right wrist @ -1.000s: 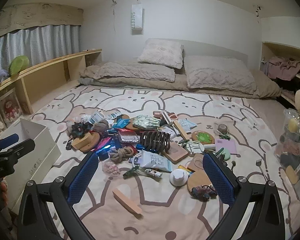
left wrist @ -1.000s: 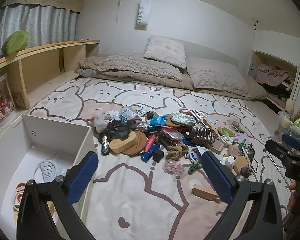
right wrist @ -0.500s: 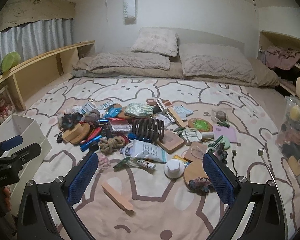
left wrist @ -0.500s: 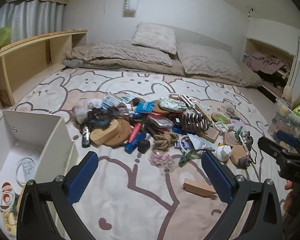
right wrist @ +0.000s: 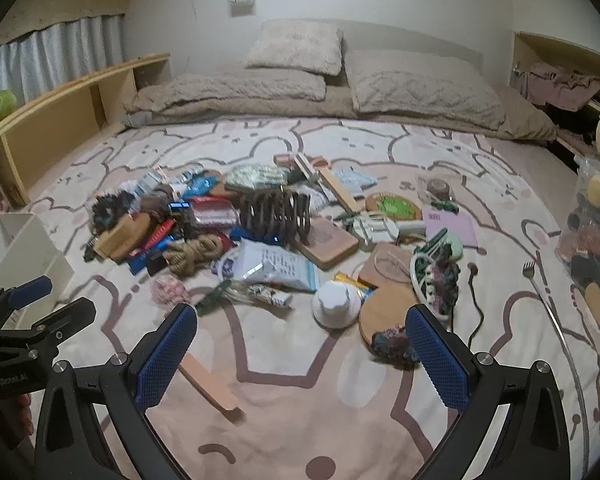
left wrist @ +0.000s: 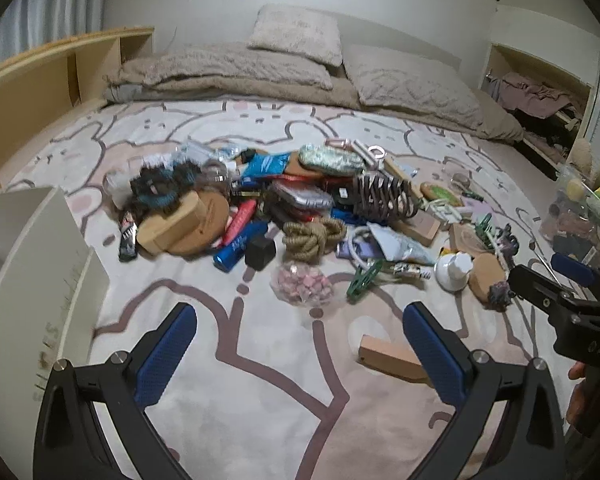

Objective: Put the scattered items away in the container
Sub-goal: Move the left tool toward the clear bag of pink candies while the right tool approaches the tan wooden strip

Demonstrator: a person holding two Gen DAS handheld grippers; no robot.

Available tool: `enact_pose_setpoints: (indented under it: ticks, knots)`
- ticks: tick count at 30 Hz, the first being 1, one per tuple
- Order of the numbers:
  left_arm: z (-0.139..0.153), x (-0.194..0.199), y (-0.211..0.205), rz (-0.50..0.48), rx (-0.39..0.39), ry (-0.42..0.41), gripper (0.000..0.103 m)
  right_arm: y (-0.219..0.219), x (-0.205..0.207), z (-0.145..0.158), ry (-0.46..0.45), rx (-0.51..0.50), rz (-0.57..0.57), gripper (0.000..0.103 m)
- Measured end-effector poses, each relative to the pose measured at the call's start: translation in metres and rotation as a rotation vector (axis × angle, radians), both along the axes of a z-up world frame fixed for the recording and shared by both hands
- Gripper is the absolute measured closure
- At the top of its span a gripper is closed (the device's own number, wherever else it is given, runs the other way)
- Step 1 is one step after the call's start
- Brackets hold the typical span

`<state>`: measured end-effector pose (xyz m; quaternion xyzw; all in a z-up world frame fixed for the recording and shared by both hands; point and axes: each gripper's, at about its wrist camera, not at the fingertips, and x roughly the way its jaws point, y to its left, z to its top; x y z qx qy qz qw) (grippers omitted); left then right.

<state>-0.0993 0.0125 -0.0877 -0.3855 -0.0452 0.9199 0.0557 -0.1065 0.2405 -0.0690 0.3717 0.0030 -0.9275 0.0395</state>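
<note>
Both grippers hang over the patterned blanket (right wrist: 300, 400), empty: left gripper (left wrist: 300, 344) with fingers spread wide, right gripper (right wrist: 300, 344) likewise spread, nothing between the pads of either. The white box (left wrist: 32, 280) sits to the left of the left gripper, well apart from the right one; only its near wall shows, inside hidden. The pile of small things (left wrist: 284, 208) lies straight ahead of both grippers. Nearest pieces: a wooden block (left wrist: 392, 358) just beside the left gripper's right finger, seen from the right wrist camera by the right gripper's left finger (right wrist: 208, 380); judged light, stiff, flat-sided, best pinched across its narrow faces near the middle. A bag of pink bits (left wrist: 302, 284) ahead of the left gripper; judged soft and slippery, take it by a gathered fold, gently. Coiled rope (left wrist: 314, 238) further ahead; soft, bulky, grip through the thick knot. White cap-like piece (right wrist: 336, 306) ahead of the right gripper, between its fingers' line; hard, rounded, likely to squirt out, so hold across its raised top. Round wooden board (right wrist: 388, 308) to its right; thin, needs an edge lift
</note>
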Motion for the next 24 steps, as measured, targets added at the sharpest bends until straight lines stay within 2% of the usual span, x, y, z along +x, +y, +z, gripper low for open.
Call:
enact_pose_setpoints:
  ticks: [7, 24]
  knots:
    - [-0.025, -0.008, -0.007, 0.018, 0.040, -0.064, 0.000, 0.000, -0.006, -0.024, -0.052, 0.012, -0.011, 0.000]
    - [-0.073, -0.014, -0.015, 0.029, 0.081, -0.173, 0.000, -0.007, -0.012, -0.076, -0.184, 0.002, -0.008, 0.000]
